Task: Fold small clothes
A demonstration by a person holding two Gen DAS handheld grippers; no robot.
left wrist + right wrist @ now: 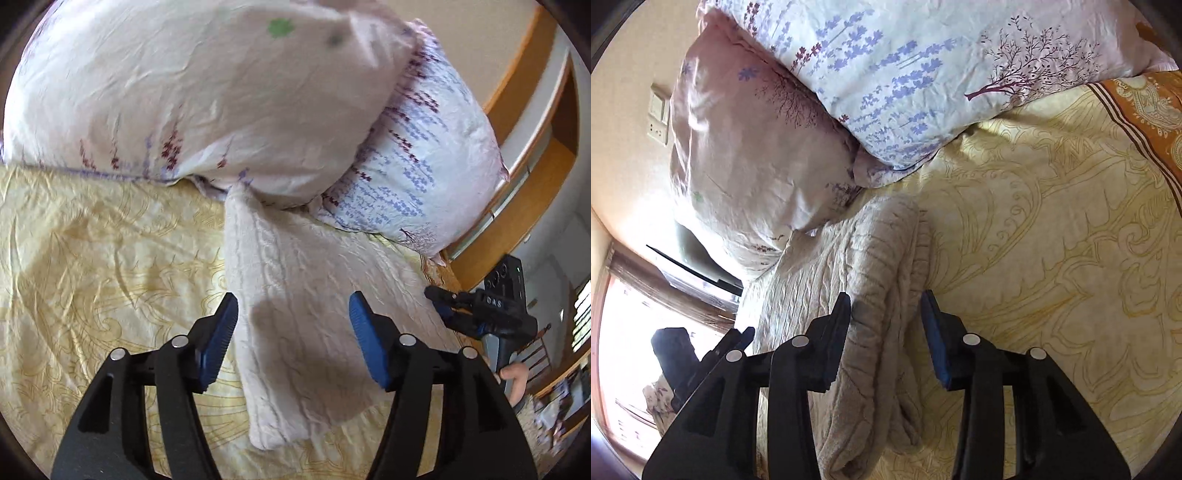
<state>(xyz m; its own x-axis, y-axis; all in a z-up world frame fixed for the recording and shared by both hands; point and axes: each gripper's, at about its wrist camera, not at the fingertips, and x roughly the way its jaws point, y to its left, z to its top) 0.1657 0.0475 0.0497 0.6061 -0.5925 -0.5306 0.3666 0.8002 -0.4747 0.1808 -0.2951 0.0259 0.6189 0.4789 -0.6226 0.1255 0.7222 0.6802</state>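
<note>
A cream cable-knit garment (295, 280) lies folded on the yellow patterned bedsheet (92, 258), its far end against the pillows. My left gripper (293, 325) hovers over the garment's near part, open, blue pads wide apart and empty. In the right wrist view the same garment (849, 266) shows as a thick folded stack. My right gripper (886, 332) stands over its right-hand fold with the jaws apart; the pads do not press on the cloth. The right gripper (443, 306) also shows at the garment's right edge, held by a hand (515, 376).
Two floral pillows (184, 92) (905, 74) are piled at the head of the bed behind the garment. A wooden headboard with shelves (535, 129) runs along the right. An orange patterned border (1145, 110) edges the sheet (1052, 240). A bright window (624, 350) is at far left.
</note>
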